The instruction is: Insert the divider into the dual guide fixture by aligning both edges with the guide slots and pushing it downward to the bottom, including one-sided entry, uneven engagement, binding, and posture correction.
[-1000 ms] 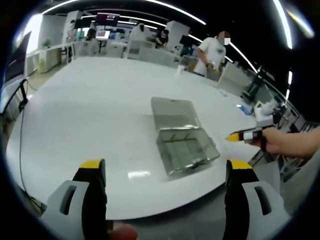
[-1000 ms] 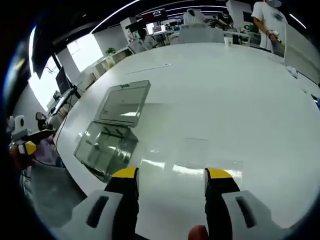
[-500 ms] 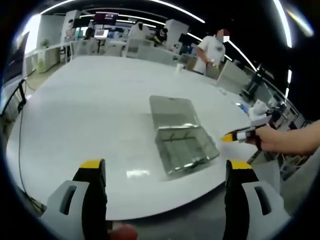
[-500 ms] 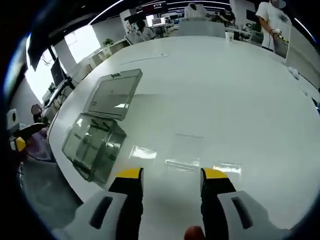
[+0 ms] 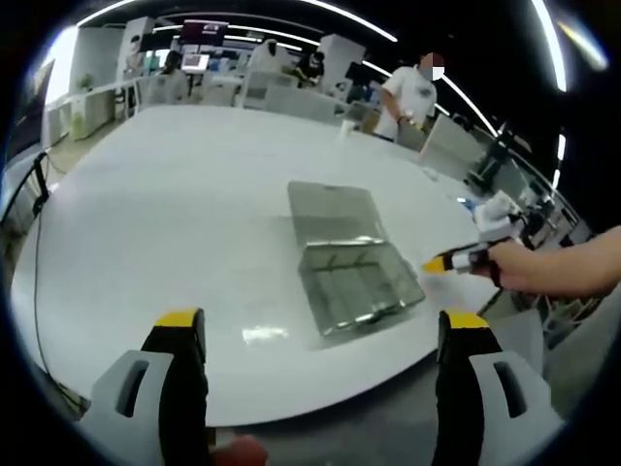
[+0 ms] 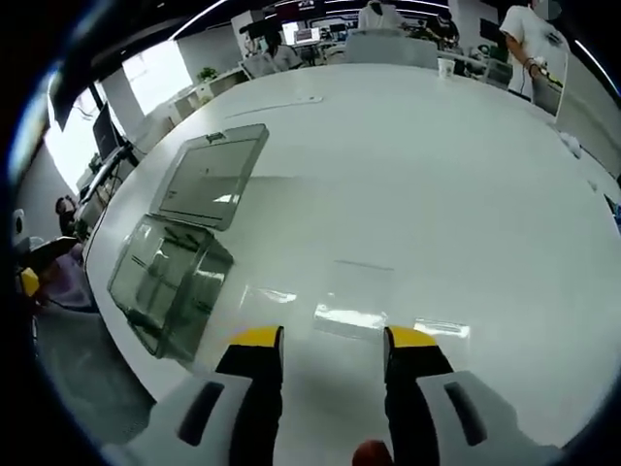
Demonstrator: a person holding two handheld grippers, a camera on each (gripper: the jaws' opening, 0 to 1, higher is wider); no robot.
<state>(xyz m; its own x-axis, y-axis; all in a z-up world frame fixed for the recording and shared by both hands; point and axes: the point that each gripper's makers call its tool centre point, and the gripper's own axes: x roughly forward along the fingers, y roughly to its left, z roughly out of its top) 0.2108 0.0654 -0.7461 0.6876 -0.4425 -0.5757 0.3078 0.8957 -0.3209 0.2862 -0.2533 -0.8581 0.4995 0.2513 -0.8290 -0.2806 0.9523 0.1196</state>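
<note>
A clear plastic fixture box (image 5: 359, 286) stands on the white table (image 5: 175, 194) with its lid (image 5: 335, 214) folded flat behind it. My left gripper (image 5: 321, 320) hangs open over the table's near edge, nothing between its jaws. The right gripper's yellow tip (image 5: 441, 262), held in a hand, points at the box from the right. In the right gripper view the box (image 6: 170, 282) and its lid (image 6: 209, 175) lie to the left. A faint clear flat sheet (image 6: 354, 291), apparently the divider, lies just ahead of my open right gripper (image 6: 333, 338).
A person in a white shirt (image 5: 408, 97) stands at the table's far side, near a paper cup (image 6: 446, 68). Desks, chairs and screens fill the room behind. The table's rounded edge (image 6: 126, 340) runs close beside the box.
The right gripper has moved forward and lower over the table, closer to the clear sheet. In the left gripper view its tip has crept slightly towards the box. The left gripper has hardly moved.
</note>
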